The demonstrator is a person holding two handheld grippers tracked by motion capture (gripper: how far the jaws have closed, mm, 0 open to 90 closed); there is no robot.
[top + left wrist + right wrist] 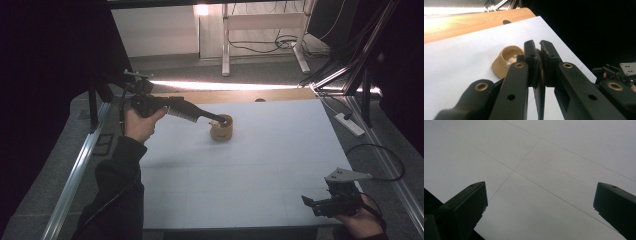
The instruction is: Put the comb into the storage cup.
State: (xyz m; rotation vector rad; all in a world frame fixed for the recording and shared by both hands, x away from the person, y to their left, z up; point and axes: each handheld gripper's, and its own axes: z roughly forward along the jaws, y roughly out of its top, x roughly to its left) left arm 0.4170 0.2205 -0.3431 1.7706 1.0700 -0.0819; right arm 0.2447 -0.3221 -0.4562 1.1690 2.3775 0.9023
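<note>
The tan bowl [221, 128] sits on the white table [260, 165], just under and beyond the left claw [220, 119], whose jaws are closed on a thin brownish piece right at the bowl's rim. To do this well, I judge it should lower steadily over the opening before letting go. The right claw [311, 202] rests open, well apart near the table's edge.
</note>
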